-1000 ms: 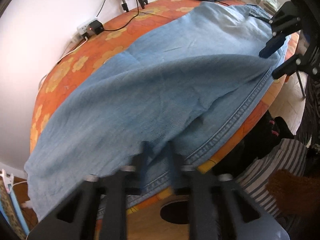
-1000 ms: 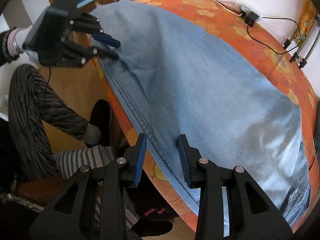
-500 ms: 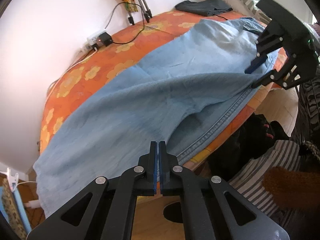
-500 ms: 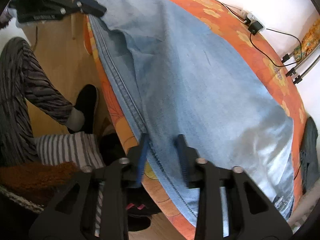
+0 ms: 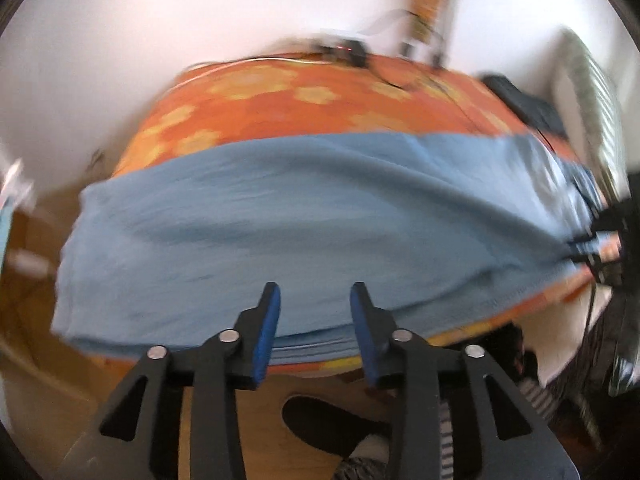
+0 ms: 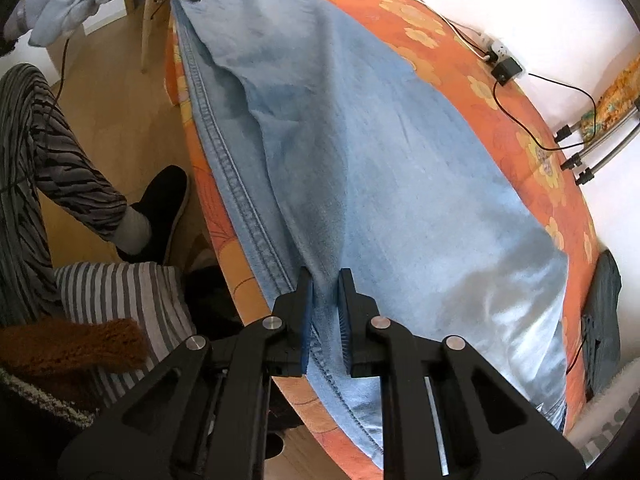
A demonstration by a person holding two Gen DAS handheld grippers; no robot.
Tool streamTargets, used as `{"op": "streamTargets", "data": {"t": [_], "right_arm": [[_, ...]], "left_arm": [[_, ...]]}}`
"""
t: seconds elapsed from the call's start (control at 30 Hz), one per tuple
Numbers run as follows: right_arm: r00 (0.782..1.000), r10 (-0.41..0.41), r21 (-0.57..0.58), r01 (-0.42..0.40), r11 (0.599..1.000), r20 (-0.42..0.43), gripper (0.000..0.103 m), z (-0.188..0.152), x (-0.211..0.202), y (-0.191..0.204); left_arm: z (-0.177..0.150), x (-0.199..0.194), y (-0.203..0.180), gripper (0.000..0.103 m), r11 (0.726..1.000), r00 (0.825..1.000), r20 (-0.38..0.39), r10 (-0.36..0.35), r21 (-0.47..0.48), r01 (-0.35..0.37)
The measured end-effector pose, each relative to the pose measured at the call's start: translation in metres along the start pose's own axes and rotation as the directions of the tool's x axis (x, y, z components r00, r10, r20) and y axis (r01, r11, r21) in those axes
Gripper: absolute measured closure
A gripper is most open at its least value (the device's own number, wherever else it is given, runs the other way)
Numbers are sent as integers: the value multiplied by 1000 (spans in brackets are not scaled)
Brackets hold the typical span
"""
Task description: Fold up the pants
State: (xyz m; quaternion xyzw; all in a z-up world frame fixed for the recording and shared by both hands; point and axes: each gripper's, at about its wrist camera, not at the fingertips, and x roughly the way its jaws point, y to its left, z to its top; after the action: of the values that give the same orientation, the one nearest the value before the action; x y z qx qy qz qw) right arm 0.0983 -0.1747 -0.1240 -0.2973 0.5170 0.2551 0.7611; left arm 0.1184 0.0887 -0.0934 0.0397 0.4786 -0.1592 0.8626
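Notably, the left wrist view is motion-blurred. The left gripper point(image 5: 315, 309) stands with jaws parted and opening, nothing between them, poised at the near hem of the pants point(image 5: 304, 216). The right gripper point(image 6: 325, 295) angles steeply down, jaws closing on a bunched ridge of denim beside the side seam. The pants lie spread across the orange mattress point(image 6: 508, 120), their seam edge overhanging its near side above bare floor point(image 6: 104, 92). The mattress's far end is cut off.

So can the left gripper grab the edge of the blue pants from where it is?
Probably yes. The left gripper is opening with nothing between its pads, and the pants edge lies just ahead with nothing in between.
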Motion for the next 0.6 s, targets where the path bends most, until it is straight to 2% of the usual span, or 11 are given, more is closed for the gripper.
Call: {"op": "streamTargets", "data": {"t": [0.03, 0.17, 0.27, 0.33, 0.47, 0.5, 0.6], "right_arm": [[1000, -2, -3, 2, 1000, 4, 90, 0, -1, 0], [1000, -4, -5, 4, 1000, 10, 90, -1, -2, 3], [1000, -2, -9, 2, 1000, 11, 90, -2, 0, 3], [1000, -2, -11, 2, 1000, 9, 89, -2, 3, 4], [1000, 4, -8, -4, 1000, 2, 89, -2, 7, 6], [1000, 3, -10, -3, 1000, 0, 89, -2, 7, 7], [1000, -1, -15, 1, 1000, -3, 89, -1, 7, 7]], "left_arm": [[-1, -3, 15, 60, 999, 1000, 4, 9, -51, -8], [-5, -13, 66, 59, 978, 997, 22, 79, -194, -73], [-10, -21, 110, 58, 947, 989, 25, 146, -292, -132], [-13, -24, 140, 53, 918, 983, 20, 183, -361, -163], [-21, -25, 196, 49, 833, 978, 12, 208, -527, -171], [-26, -22, 211, 46, 803, 979, -3, 206, -571, -171], [-37, -6, 232, 45, 751, 982, -42, 182, -639, -166]]}}
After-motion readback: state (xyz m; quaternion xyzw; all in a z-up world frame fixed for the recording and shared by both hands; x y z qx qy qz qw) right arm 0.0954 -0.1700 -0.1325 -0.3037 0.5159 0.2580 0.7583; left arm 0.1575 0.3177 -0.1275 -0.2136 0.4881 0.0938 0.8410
